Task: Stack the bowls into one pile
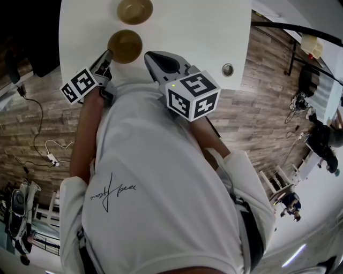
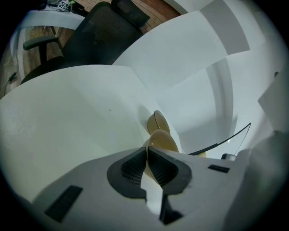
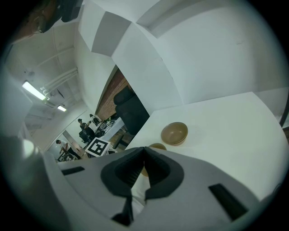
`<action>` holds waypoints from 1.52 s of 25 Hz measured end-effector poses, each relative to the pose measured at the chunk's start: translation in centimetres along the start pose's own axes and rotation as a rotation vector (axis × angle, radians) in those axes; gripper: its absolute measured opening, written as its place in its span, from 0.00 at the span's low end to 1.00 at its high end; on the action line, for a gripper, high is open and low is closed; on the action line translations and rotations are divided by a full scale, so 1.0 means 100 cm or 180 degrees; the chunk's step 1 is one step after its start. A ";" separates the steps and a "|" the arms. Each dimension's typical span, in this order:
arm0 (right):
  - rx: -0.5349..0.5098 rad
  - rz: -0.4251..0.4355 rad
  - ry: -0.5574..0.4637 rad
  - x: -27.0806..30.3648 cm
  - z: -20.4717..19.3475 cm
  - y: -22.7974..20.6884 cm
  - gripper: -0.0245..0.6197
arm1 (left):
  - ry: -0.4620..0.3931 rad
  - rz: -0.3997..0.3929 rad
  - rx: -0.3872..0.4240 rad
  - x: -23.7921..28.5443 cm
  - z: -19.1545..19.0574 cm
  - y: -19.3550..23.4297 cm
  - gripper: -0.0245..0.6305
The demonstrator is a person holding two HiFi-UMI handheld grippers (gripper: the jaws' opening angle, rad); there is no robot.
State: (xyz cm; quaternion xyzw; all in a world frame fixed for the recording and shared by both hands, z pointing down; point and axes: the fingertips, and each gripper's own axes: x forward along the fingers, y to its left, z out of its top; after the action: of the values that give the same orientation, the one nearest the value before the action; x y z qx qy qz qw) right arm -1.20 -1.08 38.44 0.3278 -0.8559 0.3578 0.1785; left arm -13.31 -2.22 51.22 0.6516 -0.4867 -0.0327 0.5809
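While both tongs are drawn fully together with nothing between their pads, the near bowl [image 1: 125,45] sits on the white table [image 1: 203,32] just past the left gripper [image 1: 106,56], at about 1 o'clock from its tips and at 10 o'clock from the right gripper [image 1: 149,55]. The far bowl [image 1: 135,10] stands apart from the near one, at 12 o'clock. Both forearms lie close along the person's white shirt [image 1: 161,187], and each gripper reaches forward over the table's near edge, left tips angled toward 1 o'clock, right tips toward 11.

White table [image 1: 214,32], round grommet [image 1: 228,69] near its edge, wood-plank floor [image 1: 252,112], black office chair [image 2: 101,38]
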 end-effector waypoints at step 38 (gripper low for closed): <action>0.0121 -0.0075 -0.0049 -0.003 0.002 -0.012 0.06 | -0.0103 -0.0240 0.0155 0.014 0.048 -0.051 0.07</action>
State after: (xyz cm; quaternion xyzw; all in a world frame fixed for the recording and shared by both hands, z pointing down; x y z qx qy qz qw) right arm -0.18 -1.67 38.73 0.3440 -0.8464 0.3694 0.1699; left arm -12.47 -7.34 46.41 0.6828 -0.4718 -0.0533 0.5553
